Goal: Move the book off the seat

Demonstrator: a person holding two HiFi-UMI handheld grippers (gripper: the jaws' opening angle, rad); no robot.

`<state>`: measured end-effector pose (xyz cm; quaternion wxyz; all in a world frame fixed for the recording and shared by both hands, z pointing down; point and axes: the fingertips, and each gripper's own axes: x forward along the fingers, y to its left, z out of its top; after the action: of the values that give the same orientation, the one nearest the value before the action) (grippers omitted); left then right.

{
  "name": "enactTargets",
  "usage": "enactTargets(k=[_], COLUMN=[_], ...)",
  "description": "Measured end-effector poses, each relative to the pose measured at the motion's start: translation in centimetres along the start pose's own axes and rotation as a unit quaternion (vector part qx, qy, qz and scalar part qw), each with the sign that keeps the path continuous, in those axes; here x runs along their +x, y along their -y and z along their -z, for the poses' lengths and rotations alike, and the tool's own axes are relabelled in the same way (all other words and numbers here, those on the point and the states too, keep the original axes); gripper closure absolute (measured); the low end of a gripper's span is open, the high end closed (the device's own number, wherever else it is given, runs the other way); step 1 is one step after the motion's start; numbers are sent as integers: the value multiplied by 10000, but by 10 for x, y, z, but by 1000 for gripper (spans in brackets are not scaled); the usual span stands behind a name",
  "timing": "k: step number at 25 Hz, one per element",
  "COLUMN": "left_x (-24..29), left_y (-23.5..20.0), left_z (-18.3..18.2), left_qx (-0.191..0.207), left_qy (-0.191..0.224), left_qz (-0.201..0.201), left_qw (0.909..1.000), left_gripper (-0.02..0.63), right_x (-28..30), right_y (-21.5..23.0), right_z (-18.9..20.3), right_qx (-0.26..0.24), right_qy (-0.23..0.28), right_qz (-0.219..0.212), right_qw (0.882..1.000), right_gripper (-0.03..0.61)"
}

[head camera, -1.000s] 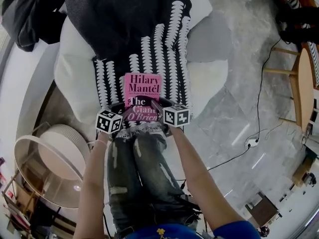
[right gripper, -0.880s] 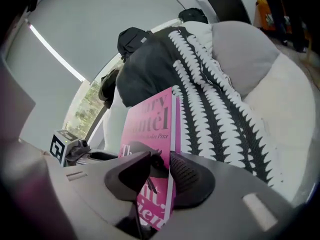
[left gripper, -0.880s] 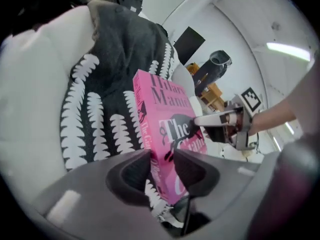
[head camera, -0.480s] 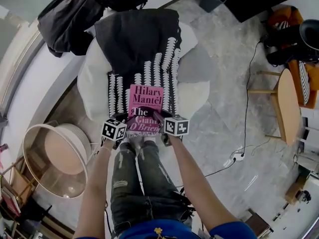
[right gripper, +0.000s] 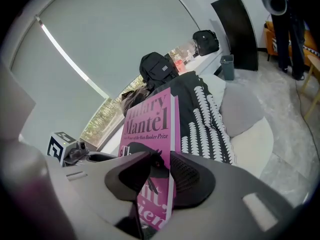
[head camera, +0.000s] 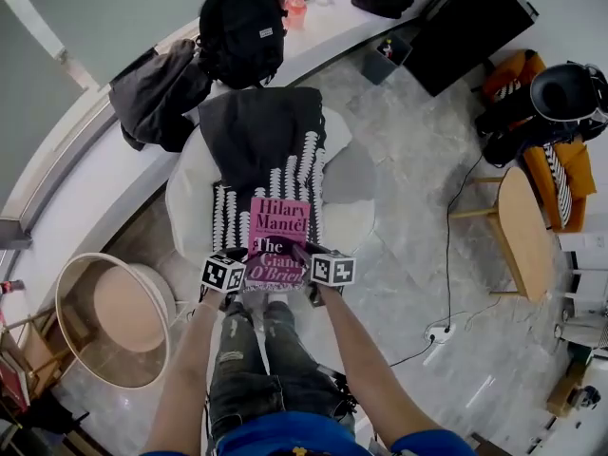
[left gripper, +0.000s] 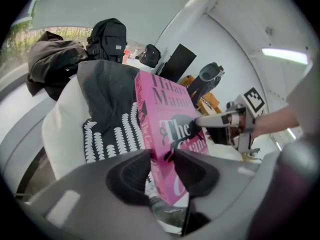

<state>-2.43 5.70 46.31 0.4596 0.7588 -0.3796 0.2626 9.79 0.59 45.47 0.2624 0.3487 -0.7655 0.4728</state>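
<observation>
Head view shows the pink book (head camera: 278,240) held between both grippers, cover facing up, over the front edge of the white cushioned seat (head camera: 190,198) and just ahead of the person's knees. The left gripper (head camera: 247,258) has its jaws clamped on the book's spine edge near the bottom. The right gripper (head camera: 303,253) has its jaws clamped on the opposite, page-side edge. Behind the book, a black throw with white markings (head camera: 271,145) lies draped over the seat, and a black backpack (head camera: 242,31) sits on the ledge beyond.
</observation>
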Motion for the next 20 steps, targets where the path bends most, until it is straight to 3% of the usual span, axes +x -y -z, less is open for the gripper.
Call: enactTargets(k=[7, 16, 20], left_x=[-53, -99, -105], left_y=[42, 81, 90], left_z=[-15, 3, 0], left_qx=[-50, -21, -116], left_qy=[175, 187, 375], left_qz=[-148, -450, -604], left_qw=[9997, 9988, 9974], left_gripper=[480, 480, 480], right_x=[-54, -100, -109], right_y=[-38, -72, -76], right_z=[-21, -3, -9], right_qx=[-65, -154, -317], right_qy=[230, 243, 239], right_qz=[-85, -198, -222], right_qw=[9997, 9994, 9990], right_gripper=[462, 462, 460])
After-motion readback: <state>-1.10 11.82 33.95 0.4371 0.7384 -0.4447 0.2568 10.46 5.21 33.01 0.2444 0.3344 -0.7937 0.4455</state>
